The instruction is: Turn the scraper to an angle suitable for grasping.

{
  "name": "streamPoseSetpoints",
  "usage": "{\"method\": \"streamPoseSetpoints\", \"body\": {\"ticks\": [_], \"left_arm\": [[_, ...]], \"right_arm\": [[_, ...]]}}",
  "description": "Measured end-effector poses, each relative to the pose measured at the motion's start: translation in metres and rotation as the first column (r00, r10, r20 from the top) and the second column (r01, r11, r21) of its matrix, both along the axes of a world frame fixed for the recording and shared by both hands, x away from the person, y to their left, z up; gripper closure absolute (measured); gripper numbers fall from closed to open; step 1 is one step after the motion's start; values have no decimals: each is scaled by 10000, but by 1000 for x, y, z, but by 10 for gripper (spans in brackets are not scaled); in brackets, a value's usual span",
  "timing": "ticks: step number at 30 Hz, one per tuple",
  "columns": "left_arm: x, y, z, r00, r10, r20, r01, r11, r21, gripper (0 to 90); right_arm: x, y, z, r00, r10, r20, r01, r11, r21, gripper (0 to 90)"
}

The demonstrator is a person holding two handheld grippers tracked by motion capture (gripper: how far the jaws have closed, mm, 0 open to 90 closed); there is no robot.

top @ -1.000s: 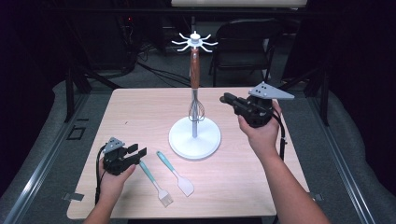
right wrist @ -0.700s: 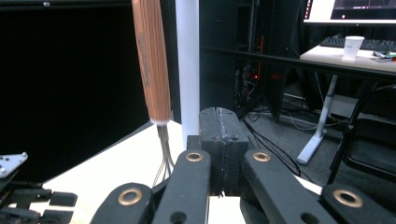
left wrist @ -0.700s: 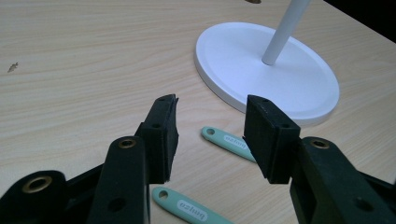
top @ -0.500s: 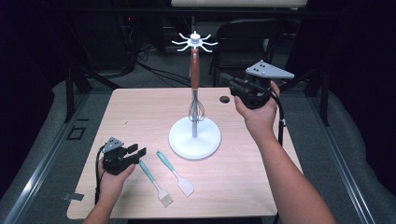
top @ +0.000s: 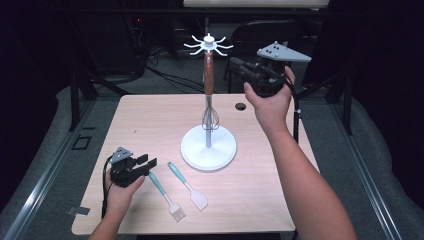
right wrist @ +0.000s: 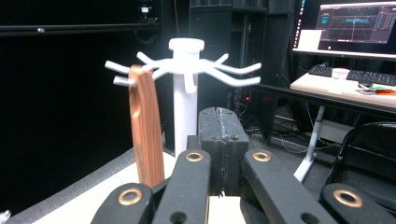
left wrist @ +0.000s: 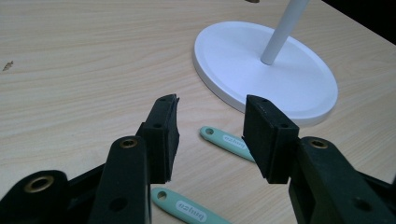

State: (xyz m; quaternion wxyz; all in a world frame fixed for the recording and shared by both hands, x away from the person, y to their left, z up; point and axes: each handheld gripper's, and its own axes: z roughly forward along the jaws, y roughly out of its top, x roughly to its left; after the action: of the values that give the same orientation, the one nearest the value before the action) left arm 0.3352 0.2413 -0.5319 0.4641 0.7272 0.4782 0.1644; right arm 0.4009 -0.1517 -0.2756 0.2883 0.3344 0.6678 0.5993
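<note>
While the left hand-held gripper (top: 150, 163) is held with jaws apart over two teal-handled utensils (left wrist: 226, 142), the right hand-held gripper (top: 236, 64) is raised, jaws together, beside the rack (top: 208, 46).

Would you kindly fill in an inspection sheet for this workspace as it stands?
Surface: light wooden table, small dark hole near far edge.
Job's things: teal-handled brush and teal-handled white spatula lying flat; wooden-handled wire whisk hanging on white hook stand.
Clutter: nothing seen.
Grippers: left hand-held gripper open beside the brush handle; right hand-held gripper shut, empty, raised near the stand's hooks.
Cables: black cable at each wrist.
Surroundings: dark room, chair, monitor.
</note>
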Motion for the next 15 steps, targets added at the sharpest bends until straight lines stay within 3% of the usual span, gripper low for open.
{"method": "streamPoseSetpoints", "body": {"ticks": [5,15], "left_arm": [[0,0,0,10000,28,12,-28,10000,-17,551],[1,1,0,10000,-3,-43,3,10000,-30,552]], "right_arm": [[5,5,11,10000,-12,71,12,10000,56,900],[1,13,13,9998,161,147,-161,9999,-35,900]]}}
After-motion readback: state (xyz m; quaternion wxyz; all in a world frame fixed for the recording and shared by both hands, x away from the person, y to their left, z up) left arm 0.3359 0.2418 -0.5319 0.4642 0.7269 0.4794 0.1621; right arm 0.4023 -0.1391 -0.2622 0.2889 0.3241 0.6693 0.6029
